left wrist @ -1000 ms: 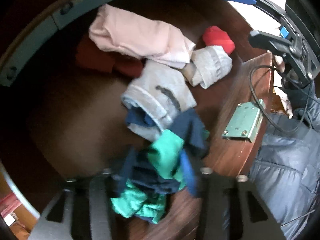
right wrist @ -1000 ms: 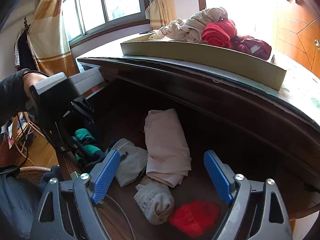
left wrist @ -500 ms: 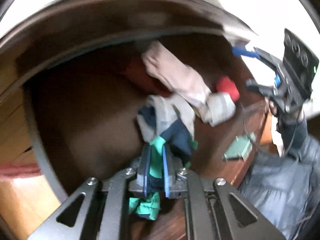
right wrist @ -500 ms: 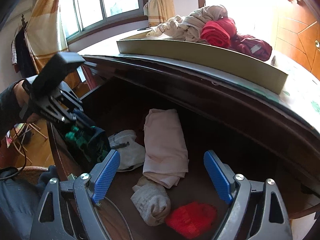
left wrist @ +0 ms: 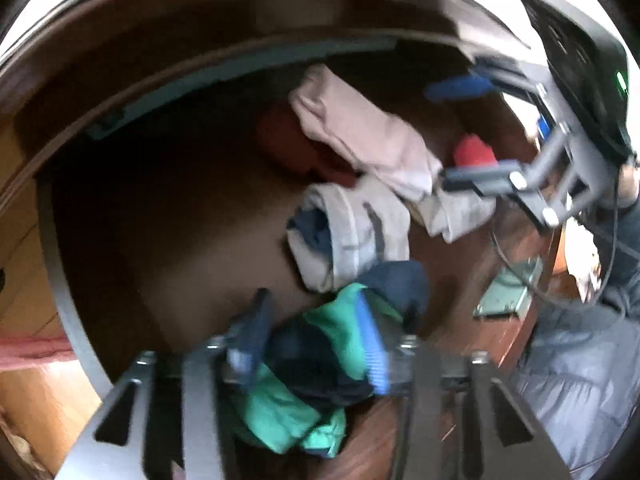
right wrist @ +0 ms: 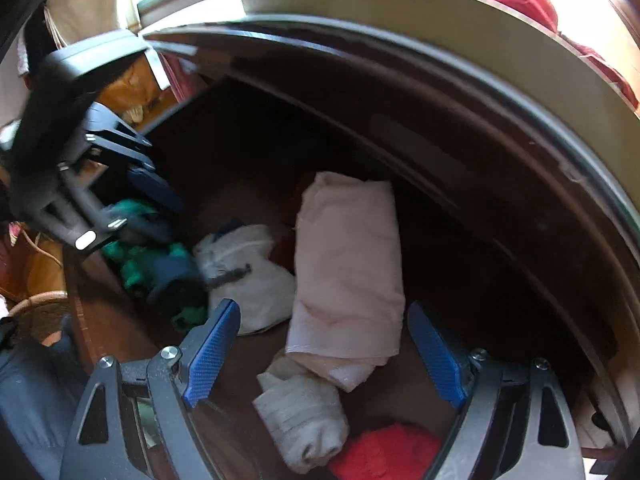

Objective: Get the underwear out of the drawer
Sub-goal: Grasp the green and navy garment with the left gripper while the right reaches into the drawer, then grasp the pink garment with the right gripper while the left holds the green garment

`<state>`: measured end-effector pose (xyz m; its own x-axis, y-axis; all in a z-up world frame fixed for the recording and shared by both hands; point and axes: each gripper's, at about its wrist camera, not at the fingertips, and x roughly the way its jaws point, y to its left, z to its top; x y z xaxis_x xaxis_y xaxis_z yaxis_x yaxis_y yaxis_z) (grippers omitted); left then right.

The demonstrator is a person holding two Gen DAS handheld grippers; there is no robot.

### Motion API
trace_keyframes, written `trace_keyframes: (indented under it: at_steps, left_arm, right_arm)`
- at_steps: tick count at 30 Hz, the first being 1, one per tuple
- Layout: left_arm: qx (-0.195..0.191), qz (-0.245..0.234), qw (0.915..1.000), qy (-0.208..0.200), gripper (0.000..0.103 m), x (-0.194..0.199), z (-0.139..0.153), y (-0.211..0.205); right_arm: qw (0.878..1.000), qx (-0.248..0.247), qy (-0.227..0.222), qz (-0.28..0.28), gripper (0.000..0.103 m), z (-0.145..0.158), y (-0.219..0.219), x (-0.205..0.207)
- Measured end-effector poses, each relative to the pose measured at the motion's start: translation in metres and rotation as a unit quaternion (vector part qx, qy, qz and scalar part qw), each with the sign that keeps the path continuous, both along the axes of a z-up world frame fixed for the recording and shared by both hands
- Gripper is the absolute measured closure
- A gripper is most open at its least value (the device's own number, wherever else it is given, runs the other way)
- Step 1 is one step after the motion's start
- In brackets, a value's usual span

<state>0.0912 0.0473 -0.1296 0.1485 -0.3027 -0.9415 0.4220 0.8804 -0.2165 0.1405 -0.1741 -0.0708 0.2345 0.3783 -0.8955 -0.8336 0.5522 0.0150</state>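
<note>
The green and navy underwear (left wrist: 320, 364) lies bunched at the near left corner of the open dark wooden drawer (left wrist: 180, 220). My left gripper (left wrist: 312, 344) has its jaws apart around that underwear; the view is blurred and I cannot tell whether the pads touch it. From the right wrist view the left gripper (right wrist: 132, 208) sits over the same underwear (right wrist: 160, 264). My right gripper (right wrist: 324, 352) is open and empty, low over the drawer's right part, above a folded pink garment (right wrist: 348, 264) and a rolled white one (right wrist: 300, 412).
The drawer also holds a grey-white garment (left wrist: 352, 232), a red piece (right wrist: 384, 456) and a dark red one (left wrist: 288, 140). A metal bracket (left wrist: 508, 296) is on the drawer's front rail. Clothes are piled on the dresser top (right wrist: 520, 0).
My left gripper was shut on the green and navy underwear half a second ago; now its jaws are apart around it. My right gripper has dropped lower and closer into the drawer.
</note>
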Motion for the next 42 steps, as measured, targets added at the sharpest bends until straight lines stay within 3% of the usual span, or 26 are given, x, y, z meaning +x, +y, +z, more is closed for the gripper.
trace_keyframes:
  at_steps: [2,5,8,11,17,22,33,35,37,42]
  left_arm:
    - [0.009,-0.007,0.9999,0.008,0.049,0.0,-0.003,-0.002]
    - [0.009,-0.018,0.9996,0.019,0.049,0.002,-0.011,-0.014]
    - [-0.01,-0.021,0.9995,0.02,0.048,0.005,-0.005,-0.015]
    - [-0.02,-0.044,0.9982,0.035,0.039,0.001,-0.003,-0.017]
    - [0.022,-0.066,0.9959,0.058,0.039,0.001,-0.02,-0.043]
    - [0.033,-0.07,0.9931,0.089,0.038,0.011,-0.033,-0.054]
    - [0.015,-0.061,0.9921,0.109,0.034,0.02,-0.05,-0.037]
    - [0.012,-0.056,0.9928,0.105,0.034,0.022,-0.052,-0.04]
    - [0.014,-0.056,0.9932,0.102,0.036,0.022,-0.053,-0.034]
    - [0.018,-0.057,0.9943,0.088,0.047,0.013,-0.041,-0.026]
  right_arm:
    - [1.0,-0.004,0.004,0.001,0.016,-0.003,0.004,0.004]
    - [1.0,-0.017,0.004,0.001,0.016,-0.009,0.01,0.009]
    - [1.0,-0.018,0.004,0.003,0.016,-0.013,0.013,0.01]
    - [1.0,-0.025,0.001,0.006,0.016,-0.016,0.015,0.008]
    - [0.999,-0.035,0.006,0.003,0.016,-0.028,0.023,0.017]
    - [0.999,-0.041,0.007,0.004,0.016,-0.032,0.03,0.019]
    - [0.999,-0.035,0.005,-0.014,0.016,-0.037,0.042,0.033]
    - [0.999,-0.038,0.004,-0.013,0.02,-0.038,0.044,0.033]
    - [0.999,-0.042,0.004,-0.006,0.035,-0.039,0.047,0.032]
    - [0.999,-0.048,0.002,0.005,0.036,-0.042,0.055,0.027]
